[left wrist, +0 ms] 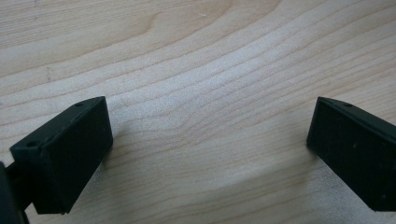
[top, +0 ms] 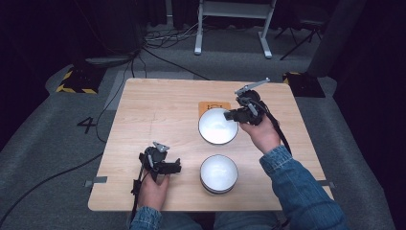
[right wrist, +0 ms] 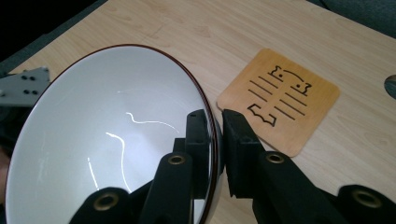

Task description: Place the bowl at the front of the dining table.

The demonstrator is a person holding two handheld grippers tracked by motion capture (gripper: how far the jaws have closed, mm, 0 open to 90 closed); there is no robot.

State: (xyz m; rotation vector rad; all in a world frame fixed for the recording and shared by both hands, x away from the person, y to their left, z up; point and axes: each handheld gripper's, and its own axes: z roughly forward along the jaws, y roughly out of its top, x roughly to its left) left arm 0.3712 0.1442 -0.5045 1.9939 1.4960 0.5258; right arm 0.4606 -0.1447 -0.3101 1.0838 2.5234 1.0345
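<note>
The table (top: 158, 110) bears a second bowl (top: 219, 173) nearer the person. The right gripper (right wrist: 215, 140) is clamped on the rim of a white bowl (right wrist: 107, 135) — seemingly bound for the wooden coaster (right wrist: 280, 100) just beyond its jaws. The left gripper (top: 165, 165) rests spread apart, idle — nothing placed yet.

Right gripper (top: 231, 115): black body, grey three-cornered plate on top, black cable trailing along the forearm; in its own view, two black jaws with brass-coloured screws at the arm joints.
Left gripper (top: 178, 167): black, small grey plate, black cable; blocky matt jaws with small holes.
Sleeves (top: 299, 189): blue denim, cuffed.
</note>
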